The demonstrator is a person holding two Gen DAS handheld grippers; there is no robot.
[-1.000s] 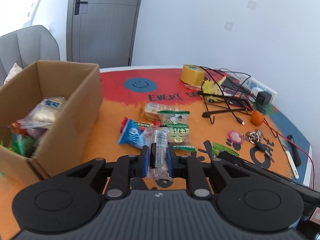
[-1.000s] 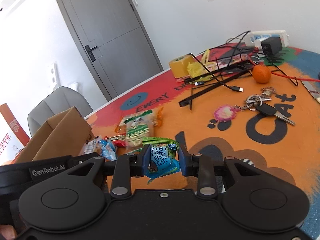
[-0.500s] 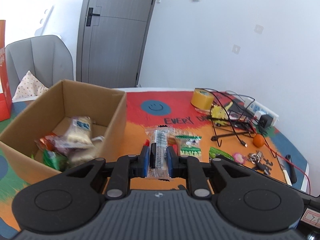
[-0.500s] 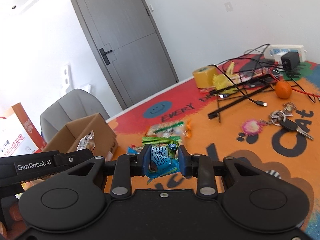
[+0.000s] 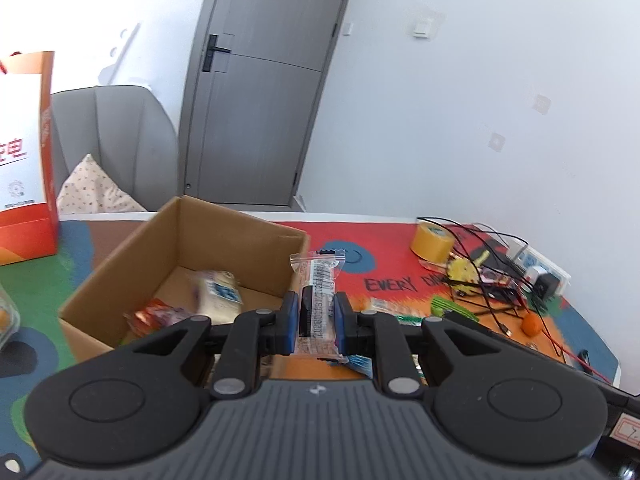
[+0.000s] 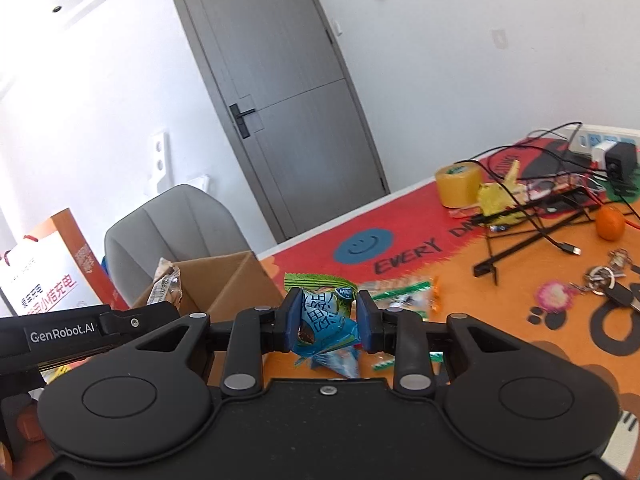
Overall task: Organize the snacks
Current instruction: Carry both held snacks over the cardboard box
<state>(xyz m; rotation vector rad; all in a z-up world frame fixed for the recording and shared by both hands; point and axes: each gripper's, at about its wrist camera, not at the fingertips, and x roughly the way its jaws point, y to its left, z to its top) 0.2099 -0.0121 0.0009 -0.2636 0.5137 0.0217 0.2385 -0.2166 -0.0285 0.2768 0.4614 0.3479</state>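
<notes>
My left gripper [image 5: 316, 314] is shut on a clear-wrapped dark snack bar [image 5: 318, 280], lifted near the right wall of the open cardboard box [image 5: 132, 256]. Several wrapped snacks [image 5: 216, 292] lie inside the box. My right gripper [image 6: 328, 320] is shut on a blue and green snack packet [image 6: 326, 316], held above the orange table mat to the right of the box [image 6: 232, 276]. The left gripper [image 6: 68, 332] with its bar [image 6: 164, 284] shows at the left of the right wrist view. More green-striped snack packets [image 6: 400, 294] lie on the mat beyond.
A yellow tape roll [image 5: 432, 242], black cables and a stand [image 6: 532, 232], a small orange fruit [image 6: 610, 222], keys [image 6: 608, 284] and a power strip [image 5: 536, 266] crowd the right of the table. An orange and white paper bag [image 5: 24, 152] and a grey chair [image 5: 112, 140] stand at left.
Both grippers rose with their snacks and swung left toward the box; the box interior now lies ahead of the left gripper, and the table snacks sit lower and partly hidden.
</notes>
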